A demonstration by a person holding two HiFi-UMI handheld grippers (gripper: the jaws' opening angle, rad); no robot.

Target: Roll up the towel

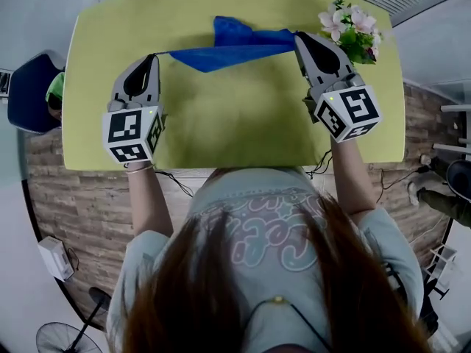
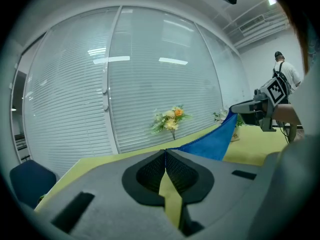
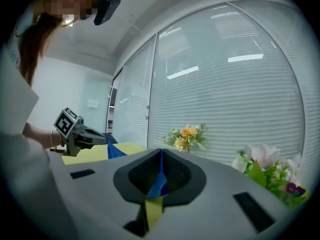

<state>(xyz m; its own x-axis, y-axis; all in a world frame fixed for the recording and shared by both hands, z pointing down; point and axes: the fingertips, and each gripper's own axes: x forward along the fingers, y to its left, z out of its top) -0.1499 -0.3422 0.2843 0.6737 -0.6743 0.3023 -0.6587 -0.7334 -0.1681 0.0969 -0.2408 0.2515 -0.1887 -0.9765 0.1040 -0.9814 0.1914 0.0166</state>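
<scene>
Both sets of jaws are clamped shut on the blue towel (image 1: 228, 43). The left gripper (image 1: 153, 56) pinches its left corner and the right gripper (image 1: 298, 35) its right, with the cloth sagging between them over the yellow counter (image 1: 235, 123).

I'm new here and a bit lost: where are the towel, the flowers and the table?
towel (image 1: 228, 48), head view, its bunched blue middle.
flowers (image 1: 335, 20), head view, a pink bloom.
table (image 1: 235, 116), head view, bare yellow top.

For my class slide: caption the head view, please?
A blue towel stretched between left gripper and right gripper over a yellow table.
</scene>
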